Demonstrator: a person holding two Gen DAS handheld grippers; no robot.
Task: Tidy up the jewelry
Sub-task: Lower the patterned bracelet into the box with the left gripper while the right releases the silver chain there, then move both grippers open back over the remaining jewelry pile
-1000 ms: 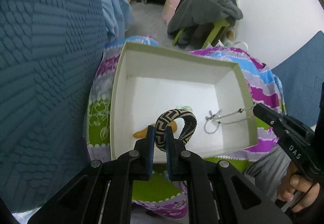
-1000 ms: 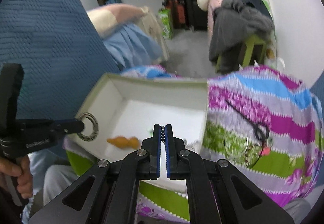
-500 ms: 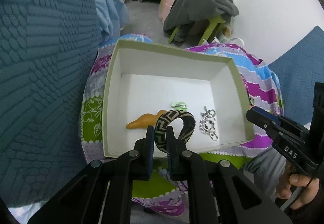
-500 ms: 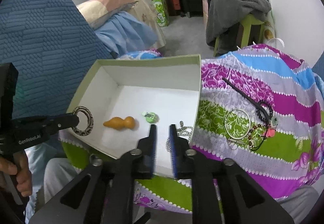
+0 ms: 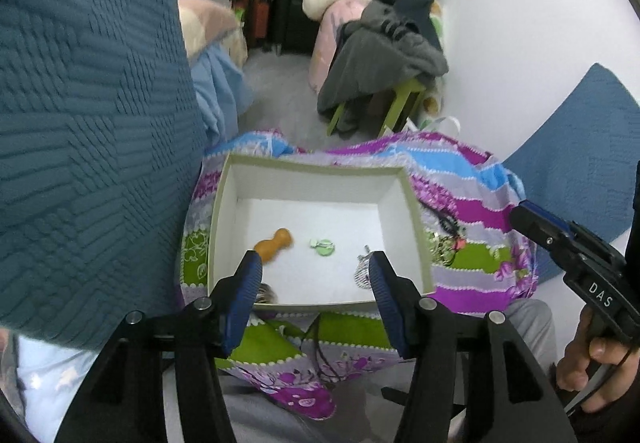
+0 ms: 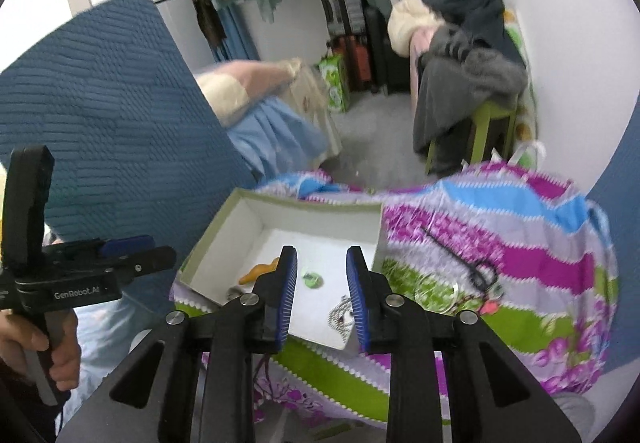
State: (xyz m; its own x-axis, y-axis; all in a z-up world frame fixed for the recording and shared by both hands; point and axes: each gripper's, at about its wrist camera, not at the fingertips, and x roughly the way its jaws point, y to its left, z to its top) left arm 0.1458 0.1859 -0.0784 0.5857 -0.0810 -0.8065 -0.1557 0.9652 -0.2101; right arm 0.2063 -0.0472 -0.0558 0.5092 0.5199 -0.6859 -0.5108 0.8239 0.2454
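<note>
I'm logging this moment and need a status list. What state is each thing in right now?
left tool: open, holding nothing
right tool: open, holding nothing
white box: lidless, upright on the striped cloth
orange gourd charm: lying in the box
green pendant: lying in the box
silver chain: heaped in the box
patterned bangle: in the box's near left corner, mostly hidden

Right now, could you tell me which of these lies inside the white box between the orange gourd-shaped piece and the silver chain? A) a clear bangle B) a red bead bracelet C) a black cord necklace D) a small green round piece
D: in the left wrist view the small green round piece lies on the floor of the white box, between the orange gourd-shaped piece and the silver chain.
</note>
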